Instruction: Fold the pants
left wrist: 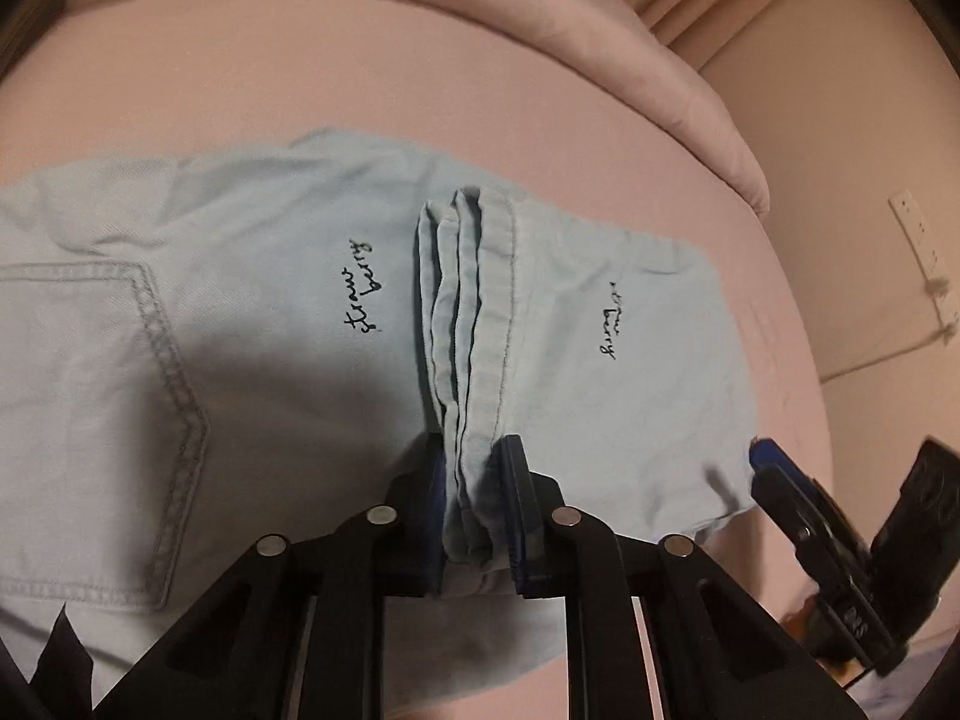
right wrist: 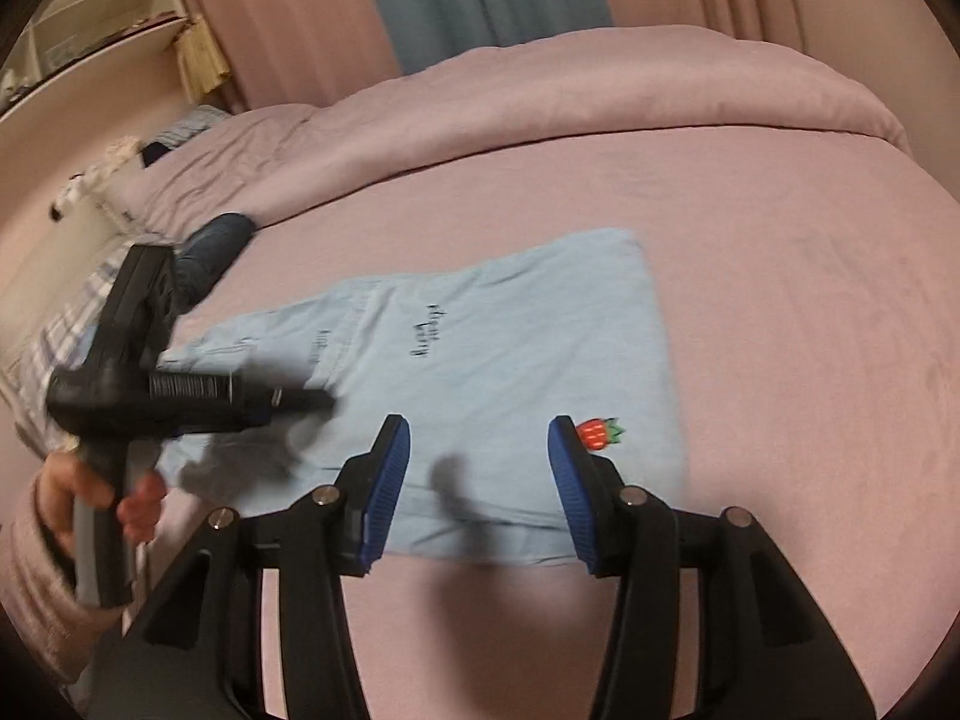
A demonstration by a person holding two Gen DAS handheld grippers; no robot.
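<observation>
1. On the pink bed (right wrist: 780,300), the light blue pants (left wrist: 270,312) lie flat, already folded over, hems stacked mid-cloth
2. The left tongs (left wrist: 477,504) pinch that bunched hem stack (left wrist: 474,300); judged best to grip all layers evenly before lifting
3. The right tongs (right wrist: 480,480) hang spread and empty above the near edge beside the strawberry patch (right wrist: 600,433); they should take the matching corner

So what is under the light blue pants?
The pants lie flat on the pink bed sheet, which shows all around them. The sheet beneath them is covered, so anything else under there cannot be seen.
</observation>
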